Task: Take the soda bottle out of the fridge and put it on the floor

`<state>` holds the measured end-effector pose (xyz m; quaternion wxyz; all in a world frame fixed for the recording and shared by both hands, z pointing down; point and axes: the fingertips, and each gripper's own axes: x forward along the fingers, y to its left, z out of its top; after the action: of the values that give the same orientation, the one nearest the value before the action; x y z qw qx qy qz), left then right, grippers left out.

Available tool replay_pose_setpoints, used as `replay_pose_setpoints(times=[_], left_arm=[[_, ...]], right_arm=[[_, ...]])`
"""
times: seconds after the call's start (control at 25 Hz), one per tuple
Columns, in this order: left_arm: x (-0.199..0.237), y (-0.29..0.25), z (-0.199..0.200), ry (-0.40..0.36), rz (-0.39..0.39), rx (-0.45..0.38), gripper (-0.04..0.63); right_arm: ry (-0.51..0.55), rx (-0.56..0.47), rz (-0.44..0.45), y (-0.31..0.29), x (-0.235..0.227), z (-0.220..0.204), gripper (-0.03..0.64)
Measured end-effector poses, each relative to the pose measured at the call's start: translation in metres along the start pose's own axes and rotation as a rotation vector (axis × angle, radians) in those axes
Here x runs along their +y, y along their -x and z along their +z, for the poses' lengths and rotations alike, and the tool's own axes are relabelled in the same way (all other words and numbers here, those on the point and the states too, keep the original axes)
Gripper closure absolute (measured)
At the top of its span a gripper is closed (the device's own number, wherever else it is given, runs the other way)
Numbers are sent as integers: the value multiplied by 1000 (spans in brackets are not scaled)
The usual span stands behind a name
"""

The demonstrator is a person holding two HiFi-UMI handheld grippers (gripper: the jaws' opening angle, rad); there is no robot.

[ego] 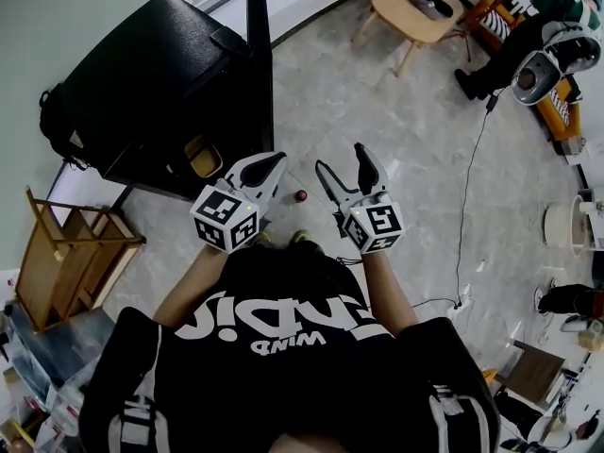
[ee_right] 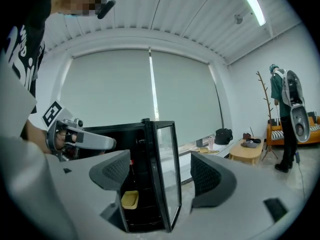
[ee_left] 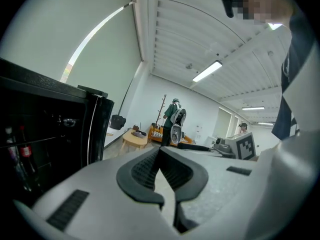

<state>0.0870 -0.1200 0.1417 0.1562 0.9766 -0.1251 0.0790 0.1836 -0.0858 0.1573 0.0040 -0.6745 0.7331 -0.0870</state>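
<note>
The black fridge (ego: 160, 74) stands at the upper left with its glass door (ego: 257, 64) swung open. In the left gripper view a bottle with a red label (ee_left: 25, 151) shows dimly on a shelf inside the fridge (ee_left: 45, 134). My left gripper (ego: 274, 163) is shut and empty, just off the door's edge; its pads (ee_left: 150, 169) meet. My right gripper (ego: 344, 166) is open and empty over the floor, facing the open fridge (ee_right: 140, 149) and its door (ee_right: 165, 174). A small dark red round thing (ego: 301, 195) lies on the floor between the grippers; I cannot tell what it is.
A yellow container (ee_right: 130, 199) sits low in the fridge. A wooden rack (ego: 66, 253) stands left of me. A round wooden table (ego: 415, 8) and a person with a backpack (ego: 538, 45) are at the far right. A cable (ego: 467, 206) runs across the marble floor.
</note>
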Motion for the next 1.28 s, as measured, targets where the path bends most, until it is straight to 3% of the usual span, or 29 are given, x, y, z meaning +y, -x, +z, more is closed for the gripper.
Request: replay_pose_setpoints(times=[0.16,0.2,0.28,0.6,0.84,1.28], left_arm=[[-1,2,-1,-3,16,-3,589],[0,2,-2,-1,24,-2,589],[0,5,-3,7,38,-3,589],[-8,10,-7,13,48,-4,589],[-16,13,-11,15,55,4,589],[-6,34,-17,-24,119,-17,589]], right_arm=[[20,6,35,-2,5,1,241],[33,2,31,-1,5,2,281],[53,-4,22,2,6,1,437],[52,-8,4,16,10,2,535],[55,-13,14,29,8,5,592],[87,6,92,59,29,2,594]])
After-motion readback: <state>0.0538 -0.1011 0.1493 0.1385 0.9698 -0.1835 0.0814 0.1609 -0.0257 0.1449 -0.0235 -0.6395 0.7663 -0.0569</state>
